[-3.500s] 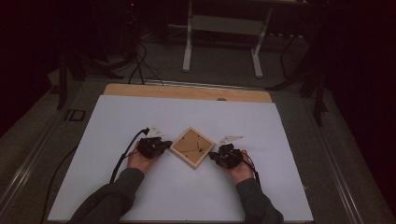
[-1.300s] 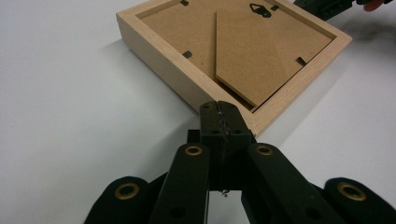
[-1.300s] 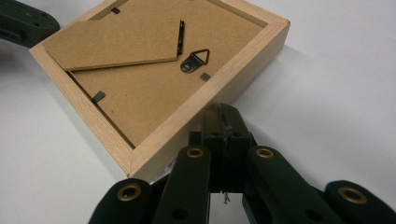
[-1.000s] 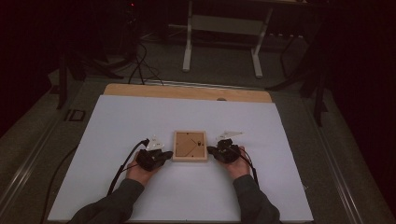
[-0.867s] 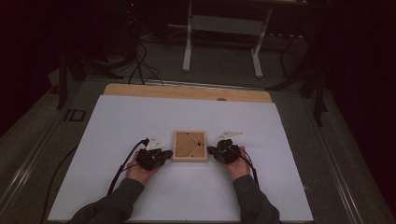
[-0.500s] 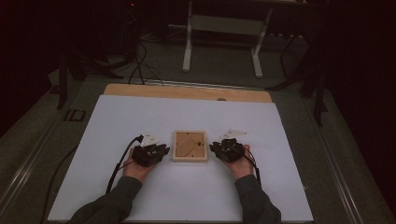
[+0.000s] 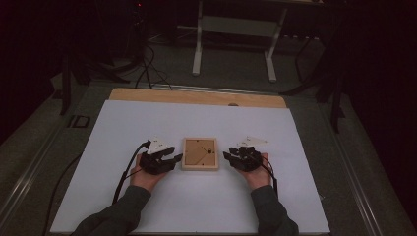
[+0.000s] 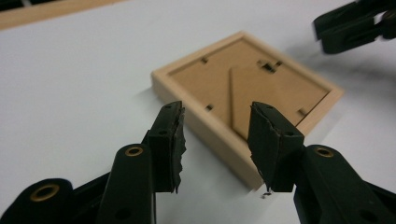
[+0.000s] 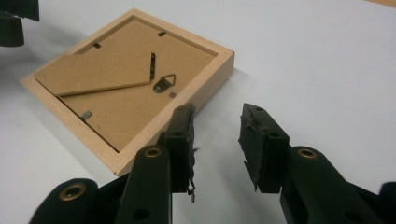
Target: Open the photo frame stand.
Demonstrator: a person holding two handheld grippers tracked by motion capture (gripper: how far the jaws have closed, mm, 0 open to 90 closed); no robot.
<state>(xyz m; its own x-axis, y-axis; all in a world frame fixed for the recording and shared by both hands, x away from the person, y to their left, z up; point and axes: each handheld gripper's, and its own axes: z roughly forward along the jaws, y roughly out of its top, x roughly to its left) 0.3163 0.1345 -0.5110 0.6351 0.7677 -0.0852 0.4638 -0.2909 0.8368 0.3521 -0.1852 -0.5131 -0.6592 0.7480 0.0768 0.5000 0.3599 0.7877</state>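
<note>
A small wooden picture frame (image 7: 200, 153) lies back side up on the white table top, square to its edges. Its cardboard back, stand and hanger show in the left gripper view (image 8: 247, 79) and the right gripper view (image 9: 126, 74). My left gripper (image 7: 176, 158) sits just left of the frame; its jaws have just been opening, and the tips (image 8: 217, 113) stand apart in front of the frame's near edge without pressing it. My right gripper (image 7: 228, 156) rests just right of the frame; its jaws have also just been opening, with nothing between them (image 9: 218, 114).
The white sheet (image 7: 147, 123) covers the table, with a bare wooden strip (image 7: 196, 97) along the far edge. A black cable (image 7: 125, 172) trails from the left gripper. Beyond the table, cables and a metal stand (image 7: 233, 29) are on the dark floor.
The frame went from standing as a diamond to lying square. Within the last second both grippers let go of its sides, opened, and drew slightly outward.
</note>
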